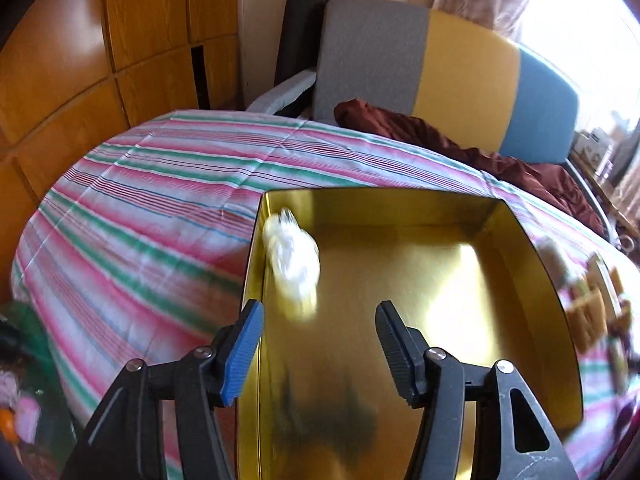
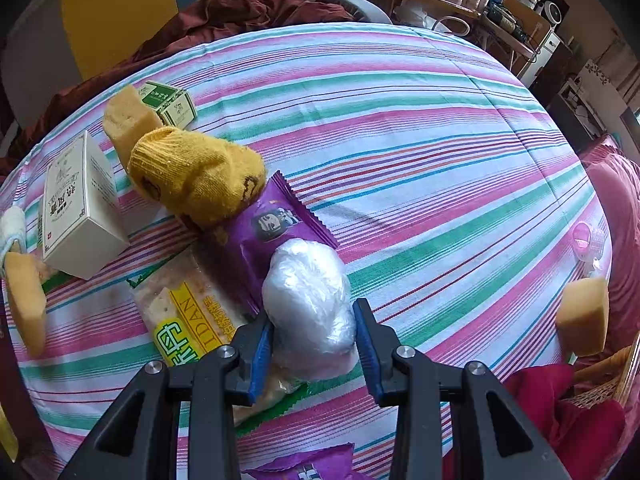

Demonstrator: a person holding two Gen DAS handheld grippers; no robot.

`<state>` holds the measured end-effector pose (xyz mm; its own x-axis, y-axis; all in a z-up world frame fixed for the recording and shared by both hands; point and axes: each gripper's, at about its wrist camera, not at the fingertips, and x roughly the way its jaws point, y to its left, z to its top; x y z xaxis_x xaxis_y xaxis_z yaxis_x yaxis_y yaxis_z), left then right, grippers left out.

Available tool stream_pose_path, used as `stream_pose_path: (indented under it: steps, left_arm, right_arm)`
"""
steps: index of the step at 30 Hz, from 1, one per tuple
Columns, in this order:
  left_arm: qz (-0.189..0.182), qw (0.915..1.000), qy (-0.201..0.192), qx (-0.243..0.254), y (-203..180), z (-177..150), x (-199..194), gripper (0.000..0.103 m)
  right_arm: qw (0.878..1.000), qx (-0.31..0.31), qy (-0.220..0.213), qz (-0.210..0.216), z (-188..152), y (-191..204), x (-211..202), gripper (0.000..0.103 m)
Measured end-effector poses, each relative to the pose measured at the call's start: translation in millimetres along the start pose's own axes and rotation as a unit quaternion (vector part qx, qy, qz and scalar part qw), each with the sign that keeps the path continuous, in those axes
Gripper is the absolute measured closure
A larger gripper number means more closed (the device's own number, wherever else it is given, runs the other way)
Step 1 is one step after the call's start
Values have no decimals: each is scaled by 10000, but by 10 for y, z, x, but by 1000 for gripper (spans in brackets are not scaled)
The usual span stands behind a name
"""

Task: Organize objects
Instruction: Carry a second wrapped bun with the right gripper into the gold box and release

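In the gold tin [image 1: 400, 204], a blurred pale bundle [image 1: 292, 260], contents unclear.

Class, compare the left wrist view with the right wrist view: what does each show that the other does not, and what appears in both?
Left wrist only: the gold tin with a blurred white bundle inside, beyond the open left gripper.

Right wrist only: the right gripper shut on a white plastic-wrapped bundle, a yellow sock, a purple packet and a white box.

Both: the striped bedspread and the maroon cloth.
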<state>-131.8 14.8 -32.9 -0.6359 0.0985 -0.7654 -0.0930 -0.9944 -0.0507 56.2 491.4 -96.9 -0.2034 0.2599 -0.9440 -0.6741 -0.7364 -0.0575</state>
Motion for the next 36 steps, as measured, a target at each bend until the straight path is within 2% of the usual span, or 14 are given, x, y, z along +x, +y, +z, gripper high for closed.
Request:
stream_pose_path:
  steps: [3, 8, 11, 13, 16, 19, 23, 28, 31, 36]
  left_arm:
    - [-79, 9998, -153, 92, -53, -218, -236, 44]
    - [-262, 9993, -202, 148, -118, -529, -497, 44]
    - [-307, 9991, -220, 185, -134, -627, -583, 43]
    - [-304, 9991, -233, 181, -118, -676, -624, 44]
    - [-283, 9993, -237, 111, -62, -710, -653, 42]
    - [-227, 9995, -239, 30, 20, -736, -666, 41]
    - [-159, 9993, -304, -141, 168, -770, -733, 41]
    - [-16, 9989, -368, -283, 353, -805, -810, 41]
    - [99, 9983, -402, -417, 475, -825, -832, 40]
    - [168, 9969, -436, -628, 621, -831, -838, 40]
  right_arm:
    - [9997, 62, -223, 105, -30, 12, -133, 65]
    - [9949, 209, -888, 434, -50, -45, -377, 65]
    - [9889, 119, -1352, 597, -85, -11, -595, 65]
    - [9863, 61, -1510, 664, -110, 9, -673, 65]
    - [9814, -142, -1635, 993, -196, 194, -880, 65]
    - [9716, -697, -1698, 1491, -272, 584, -1103, 65]
    - [9452, -1724, -1564, 2290, -514, 1368, -1367, 65]
    - [9075, -2736, -942, 3045, -952, 2423, -1428, 65]
    - [8872, -3141, -492, 3344, -1168, 2966, -1381, 65]
    - [8662, -3402, 239, 3652, -1454, 3610, -1199, 62]
